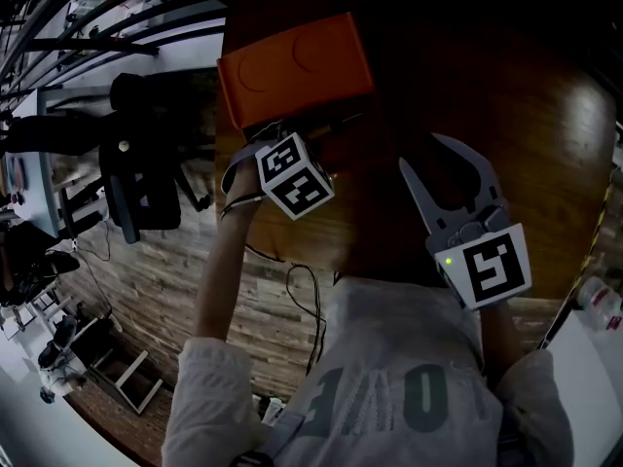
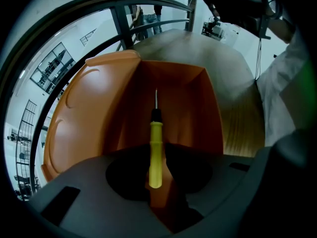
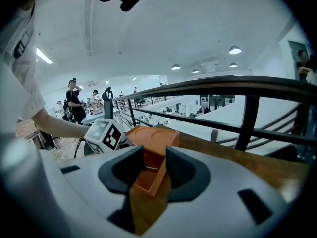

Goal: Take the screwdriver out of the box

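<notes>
Your left gripper (image 2: 158, 168) pinches the near end of the screwdriver (image 2: 155, 143) inside the open orange box (image 2: 198, 108); its long axis runs straight away from you, thin shaft toward the far wall. It has a yellow handle and black collar, but the tip is too fine to read. Your right gripper (image 3: 154, 165) hangs to the right, jaws spread, empty.

An open office-like hall, shown by a black railing (image 3: 223, 86), ceiling lights (image 3: 235, 49) and an office chair (image 1: 146, 188).

The screwdriver (image 2: 155, 152) has a yellow handle, the box (image 2: 190, 113) is orange, the table (image 1: 531, 134) brown wood-grain.
</notes>
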